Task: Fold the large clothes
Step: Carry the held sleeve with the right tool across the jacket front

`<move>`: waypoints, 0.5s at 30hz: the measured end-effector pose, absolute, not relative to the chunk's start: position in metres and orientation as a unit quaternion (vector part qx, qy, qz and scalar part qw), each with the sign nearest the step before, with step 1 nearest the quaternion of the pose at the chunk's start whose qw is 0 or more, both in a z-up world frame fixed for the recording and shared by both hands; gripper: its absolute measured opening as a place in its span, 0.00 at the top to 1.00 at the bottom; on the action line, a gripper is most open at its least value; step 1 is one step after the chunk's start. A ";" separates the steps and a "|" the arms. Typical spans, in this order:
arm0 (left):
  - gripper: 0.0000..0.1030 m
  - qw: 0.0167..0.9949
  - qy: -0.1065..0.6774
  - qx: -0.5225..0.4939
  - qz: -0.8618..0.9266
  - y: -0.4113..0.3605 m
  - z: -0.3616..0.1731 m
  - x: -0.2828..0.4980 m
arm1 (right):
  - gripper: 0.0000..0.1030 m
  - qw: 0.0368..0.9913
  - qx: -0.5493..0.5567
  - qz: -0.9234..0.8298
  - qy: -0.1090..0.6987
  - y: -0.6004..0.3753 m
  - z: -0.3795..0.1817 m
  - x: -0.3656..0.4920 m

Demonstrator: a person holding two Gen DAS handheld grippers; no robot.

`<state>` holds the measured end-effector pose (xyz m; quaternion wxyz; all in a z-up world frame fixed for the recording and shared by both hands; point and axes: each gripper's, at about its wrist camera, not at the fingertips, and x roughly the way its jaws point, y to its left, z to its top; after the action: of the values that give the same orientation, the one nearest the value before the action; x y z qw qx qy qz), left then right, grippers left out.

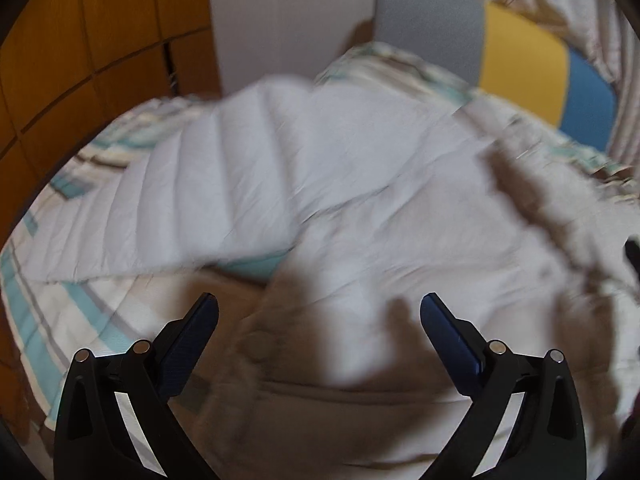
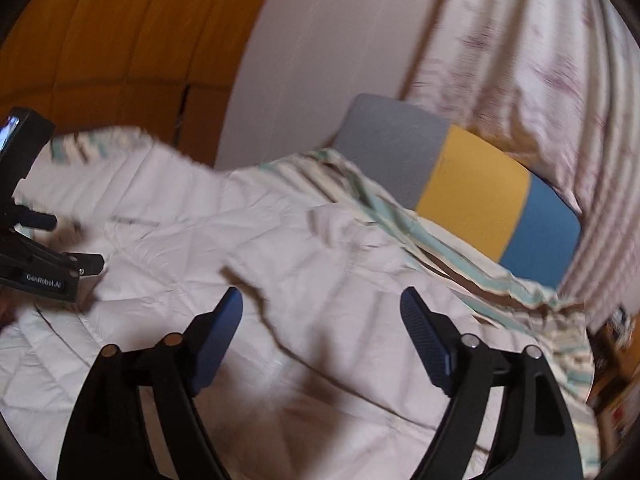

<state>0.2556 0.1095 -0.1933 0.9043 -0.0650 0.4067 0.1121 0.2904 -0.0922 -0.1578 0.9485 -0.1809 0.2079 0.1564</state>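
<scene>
A large white quilted jacket point(image 1: 360, 184) lies spread on the bed, one sleeve point(image 1: 168, 200) stretched out to the left. A brown fur trim point(image 1: 532, 200) runs along its right side. My left gripper point(image 1: 319, 308) is open and empty above the jacket's near part. In the right wrist view the jacket point(image 2: 224, 240) fills the middle of the bed. My right gripper point(image 2: 322, 304) is open and empty just above it. The left gripper point(image 2: 48, 268) shows at the left edge of that view, over the jacket. Both views are blurred.
The bed has a striped teal, white and brown cover point(image 1: 52, 312). A grey, yellow and blue headboard cushion point(image 2: 472, 188) stands at the far side. An orange wooden wardrobe point(image 1: 80, 52) is at the left, a white wall point(image 2: 328, 60) behind, and a patterned curtain point(image 2: 540, 80) at the right.
</scene>
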 end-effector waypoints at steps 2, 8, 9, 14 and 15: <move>0.03 0.917 0.382 -0.071 0.089 0.091 -0.173 0.259 | 0.23 0.955 -0.154 0.127 0.218 -0.113 -0.156 0.283; 0.03 0.935 0.349 -0.057 0.010 0.018 -0.148 0.301 | 0.41 0.957 -0.004 -0.015 0.289 -0.220 -0.161 0.295; 0.03 0.936 0.348 -0.049 0.004 0.008 -0.150 0.310 | 0.42 0.954 0.024 -0.031 0.296 -0.238 -0.162 0.294; 0.21 0.933 0.360 0.008 0.006 -0.030 -0.180 0.356 | 0.61 0.937 0.142 -0.086 0.308 -0.306 -0.159 0.305; 0.24 0.927 0.374 0.021 0.018 -0.032 -0.188 0.365 | 0.63 0.934 0.150 -0.088 0.311 -0.313 -0.158 0.312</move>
<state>0.3654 -0.0315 -0.1875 0.9270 0.0211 0.3740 0.0182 0.3120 -0.3129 -0.1577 0.9344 0.1505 0.3107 -0.0881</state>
